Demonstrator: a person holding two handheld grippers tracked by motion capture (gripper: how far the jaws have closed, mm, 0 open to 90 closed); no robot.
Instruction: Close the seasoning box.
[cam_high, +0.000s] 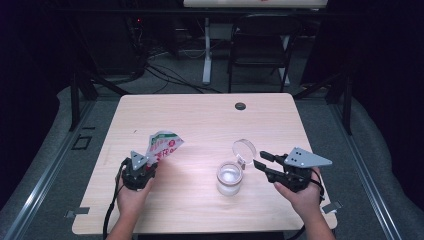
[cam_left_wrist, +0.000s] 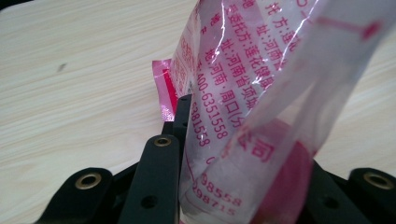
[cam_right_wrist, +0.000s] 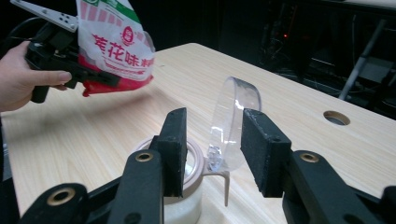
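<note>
The left gripper (cam_high: 141, 167) clamps a printed packet (cam_high: 164, 145) above the table (cam_high: 200, 120). The right gripper view shows the right gripper (cam_right_wrist: 212, 149) with jaws apart, flanking the jar's (cam_high: 229, 178) raised clear lid (cam_right_wrist: 233, 121).

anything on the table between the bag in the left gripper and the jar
Nothing: in the high view, bare table separates the bag from the jar.
</note>
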